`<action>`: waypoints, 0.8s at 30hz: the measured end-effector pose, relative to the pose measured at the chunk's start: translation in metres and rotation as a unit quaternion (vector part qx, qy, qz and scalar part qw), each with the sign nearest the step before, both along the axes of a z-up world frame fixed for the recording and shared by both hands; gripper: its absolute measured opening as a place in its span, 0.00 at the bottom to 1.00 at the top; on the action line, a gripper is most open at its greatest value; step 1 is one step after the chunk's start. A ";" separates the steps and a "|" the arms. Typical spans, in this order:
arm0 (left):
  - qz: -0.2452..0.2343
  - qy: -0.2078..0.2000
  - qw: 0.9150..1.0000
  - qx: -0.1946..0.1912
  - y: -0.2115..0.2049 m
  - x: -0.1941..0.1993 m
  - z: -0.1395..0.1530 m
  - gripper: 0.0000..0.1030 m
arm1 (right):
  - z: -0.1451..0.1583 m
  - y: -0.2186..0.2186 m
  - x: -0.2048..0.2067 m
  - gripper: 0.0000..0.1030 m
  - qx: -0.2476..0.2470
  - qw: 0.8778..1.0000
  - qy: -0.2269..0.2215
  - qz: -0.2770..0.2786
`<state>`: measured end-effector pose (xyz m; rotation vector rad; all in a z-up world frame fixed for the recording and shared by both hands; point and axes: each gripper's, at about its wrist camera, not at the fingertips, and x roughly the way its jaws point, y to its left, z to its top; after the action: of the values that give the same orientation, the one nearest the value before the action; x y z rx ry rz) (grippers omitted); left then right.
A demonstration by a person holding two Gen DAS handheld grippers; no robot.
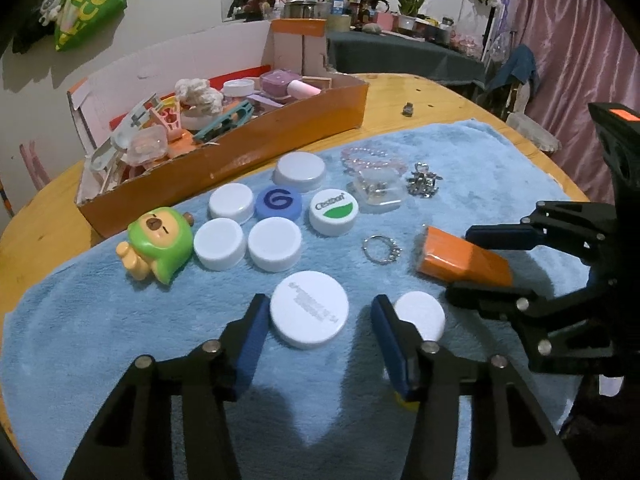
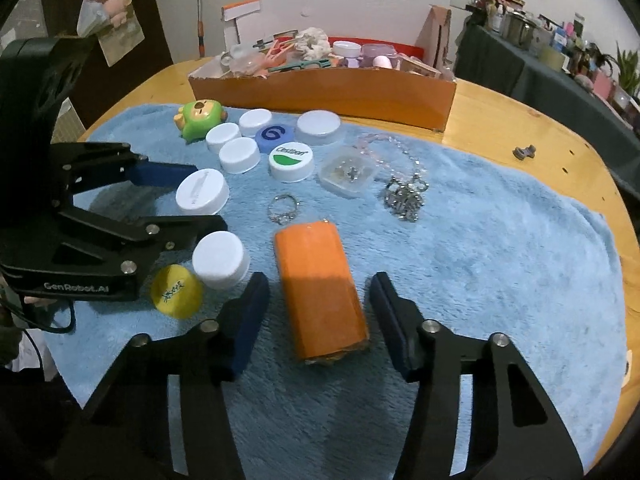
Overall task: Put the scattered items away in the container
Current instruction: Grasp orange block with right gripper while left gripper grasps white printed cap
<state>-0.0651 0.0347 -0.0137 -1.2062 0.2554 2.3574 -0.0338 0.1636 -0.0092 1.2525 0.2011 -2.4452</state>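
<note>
A large white lid (image 1: 308,314) lies flat on the blue towel (image 1: 500,168) between the fingers of my left gripper (image 1: 320,320). The left pad is nearly at its rim and a gap shows on the right, so this gripper is open. An orange block (image 2: 320,284) lies lengthwise between the fingers of my right gripper (image 2: 320,296). Narrow gaps show on both sides, so it is open too. The orange cardboard box (image 1: 256,148), holding several small items, stands at the towel's far edge.
Several white caps (image 1: 274,244), a blue cap (image 1: 279,200), a green bear toy (image 1: 158,246), a ring (image 1: 380,248), a clear case (image 1: 378,190), beads (image 1: 366,158) and a metal trinket (image 1: 424,182) lie on the towel. A yellow cap (image 2: 176,290) sits beside the left gripper (image 2: 200,200).
</note>
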 end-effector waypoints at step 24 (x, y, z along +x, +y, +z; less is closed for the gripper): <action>0.011 0.010 1.000 0.014 -0.005 -0.004 0.006 0.40 | 0.007 0.003 0.005 0.34 -0.006 1.000 0.025 -0.006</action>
<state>-0.0686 0.0296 -0.0079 -1.1784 0.2174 2.3849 -0.0288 0.1667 -0.0024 1.1905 0.1920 -2.4861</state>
